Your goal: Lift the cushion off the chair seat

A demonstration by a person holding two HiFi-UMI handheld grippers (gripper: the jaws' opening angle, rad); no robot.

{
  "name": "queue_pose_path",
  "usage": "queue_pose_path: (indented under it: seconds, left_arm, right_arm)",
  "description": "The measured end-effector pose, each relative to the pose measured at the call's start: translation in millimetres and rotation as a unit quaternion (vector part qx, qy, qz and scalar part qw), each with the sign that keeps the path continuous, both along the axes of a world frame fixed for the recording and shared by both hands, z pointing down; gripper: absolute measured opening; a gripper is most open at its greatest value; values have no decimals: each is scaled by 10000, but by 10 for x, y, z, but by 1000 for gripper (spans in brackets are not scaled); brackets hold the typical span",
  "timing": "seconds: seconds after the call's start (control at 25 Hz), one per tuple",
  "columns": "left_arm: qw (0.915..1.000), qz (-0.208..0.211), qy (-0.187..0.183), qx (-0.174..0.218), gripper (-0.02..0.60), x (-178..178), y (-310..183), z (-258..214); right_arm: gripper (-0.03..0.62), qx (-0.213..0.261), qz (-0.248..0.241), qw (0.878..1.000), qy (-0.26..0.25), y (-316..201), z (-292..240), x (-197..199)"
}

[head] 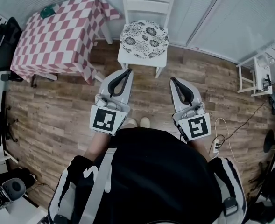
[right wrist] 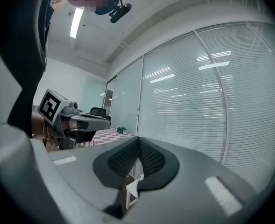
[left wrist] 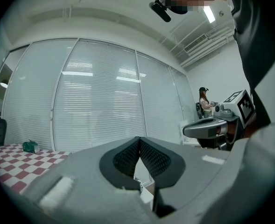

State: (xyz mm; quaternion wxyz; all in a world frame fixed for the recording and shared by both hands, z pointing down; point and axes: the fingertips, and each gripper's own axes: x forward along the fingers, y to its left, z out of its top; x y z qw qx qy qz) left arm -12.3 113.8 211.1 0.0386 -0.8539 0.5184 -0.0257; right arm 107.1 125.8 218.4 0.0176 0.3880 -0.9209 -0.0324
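So the round flowery cushion (head: 144,39) is sitting flat on the seat of the white chair (head: 146,3), nothing touching it. The chair is at the far side of the room, backed up to the white blinds (head: 207,17), just right of the bench (head: 58,36) with the red and white checked cloth. There's a small green thing (head: 47,10) on the far left corner of that bench; can't tell what it is.

Both grippers hang over the wood floor (head: 58,106) on the near side of the chair, well apart from the cushion and pointing towards it. The left gripper (head: 127,72) has its jaws pressed together with nothing in them, and it lines up roughly with the chair's left edge. The right gripper (head: 173,80) is the same deal, jaws together and empty, a bit right of the chair's right edge. The two grippers are side by side with a gap between them.

Off at the far right stands a small white rack (head: 258,73).
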Motion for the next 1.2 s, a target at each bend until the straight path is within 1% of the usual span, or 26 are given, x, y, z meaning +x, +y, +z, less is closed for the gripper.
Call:
queue_pose_path:
  seconds: [0.4,0.68,0.96,1.2]
  left_arm:
    - [9999,-93,-59,-30,0,22,22,26]
    - [9998,-201,-72,-28,0,-110,16,28]
    - [10000,-95,-12,10,0,-119,-150,63]
    - [10000,6,-35,62,1,-147,-404,57]
  right_arm:
    - [-6,-6,-186,9998,48,-12,35,-15]
    - [-6,47,-256,9997,5,-36,4,-136]
    - [-6,-5,-128,9999,32,-142,55,-167]
    - [-6,34,-5,10000,43,-395,42,-174]
